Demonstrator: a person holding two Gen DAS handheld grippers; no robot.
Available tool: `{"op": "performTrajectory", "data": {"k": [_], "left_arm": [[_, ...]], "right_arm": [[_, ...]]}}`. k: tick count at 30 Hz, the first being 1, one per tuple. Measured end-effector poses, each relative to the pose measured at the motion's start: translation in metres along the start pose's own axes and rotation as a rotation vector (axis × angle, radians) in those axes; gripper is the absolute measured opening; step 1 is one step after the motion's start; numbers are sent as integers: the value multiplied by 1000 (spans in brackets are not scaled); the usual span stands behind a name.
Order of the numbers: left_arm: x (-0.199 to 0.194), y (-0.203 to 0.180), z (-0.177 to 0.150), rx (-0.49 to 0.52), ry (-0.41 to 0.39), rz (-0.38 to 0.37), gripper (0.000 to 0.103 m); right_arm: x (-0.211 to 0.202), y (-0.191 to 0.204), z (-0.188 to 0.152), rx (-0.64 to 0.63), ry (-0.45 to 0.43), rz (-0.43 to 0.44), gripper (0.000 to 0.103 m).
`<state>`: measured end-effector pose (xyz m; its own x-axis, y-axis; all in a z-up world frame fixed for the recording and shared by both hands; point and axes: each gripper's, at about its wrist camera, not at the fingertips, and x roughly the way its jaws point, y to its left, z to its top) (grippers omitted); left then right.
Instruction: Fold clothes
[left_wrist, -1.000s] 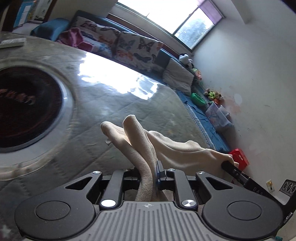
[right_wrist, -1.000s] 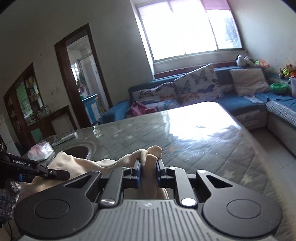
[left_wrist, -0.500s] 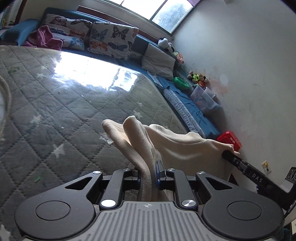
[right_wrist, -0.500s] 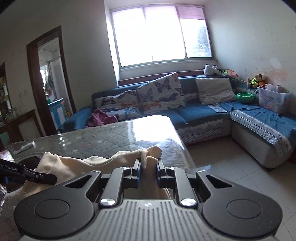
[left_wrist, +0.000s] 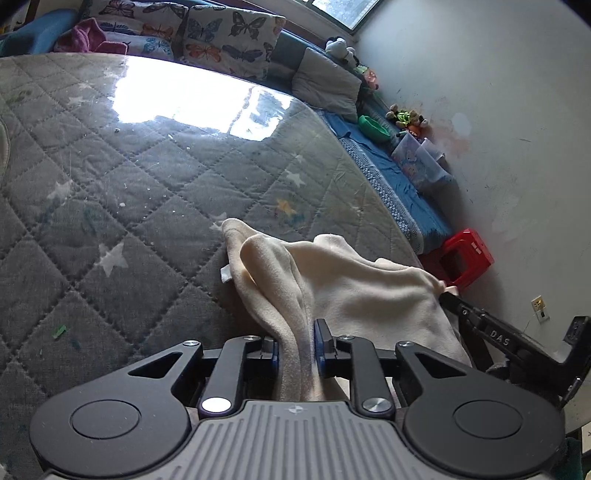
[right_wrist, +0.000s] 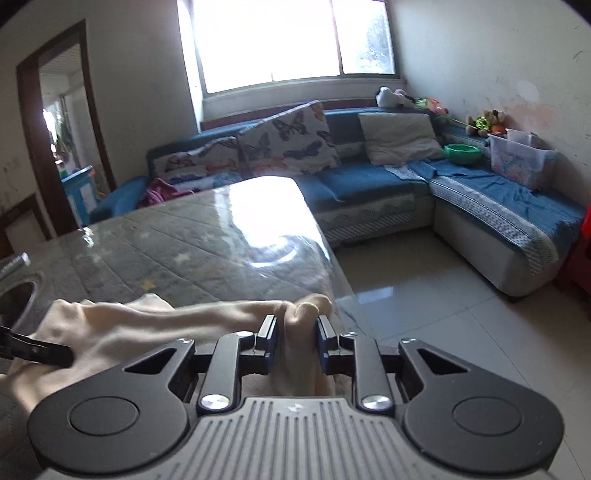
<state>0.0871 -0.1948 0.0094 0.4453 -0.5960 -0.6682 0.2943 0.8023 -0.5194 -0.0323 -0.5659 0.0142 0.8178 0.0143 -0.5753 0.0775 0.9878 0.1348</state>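
A cream fleece garment is stretched between both grippers over the near right part of the quilted grey table. My left gripper is shut on one bunched edge of it. My right gripper is shut on the other bunched edge, near the table's right edge. The right gripper's finger shows in the left wrist view at the cloth's far corner. The left gripper's finger shows in the right wrist view on the cloth.
A blue corner sofa with butterfly cushions stands behind and right of the table. A red stool stands by the wall. Tiled floor lies right of the table. A dark round inset sits at the table's left.
Both grippers have swung right and lowered with the garment still gripped. The cloth now hangs lower, close to the table surface near its right edge.
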Motion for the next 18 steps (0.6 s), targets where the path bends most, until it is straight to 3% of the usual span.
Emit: {"op": "performTrajectory", "data": {"k": [4,5,9,14,18], "left_arm": [[-7,-3,0,27,-15,19,32],[-9,-4,0,36,-24,30,39],[-17,-6,3,61,-70,77,48],[-31,-7,5,87,-138,122,47],[-35,-12,7,118,-154,115,46]], "right_arm": [[-1,-4,-1,-1,-3,-29,29],[-4,-3,0,-8,-12,-33,29],[-7,12,7,-23,-30,18,33],[15,37,17,-61,1,99,33],[33,50,15,-91,22,91,33]]}}
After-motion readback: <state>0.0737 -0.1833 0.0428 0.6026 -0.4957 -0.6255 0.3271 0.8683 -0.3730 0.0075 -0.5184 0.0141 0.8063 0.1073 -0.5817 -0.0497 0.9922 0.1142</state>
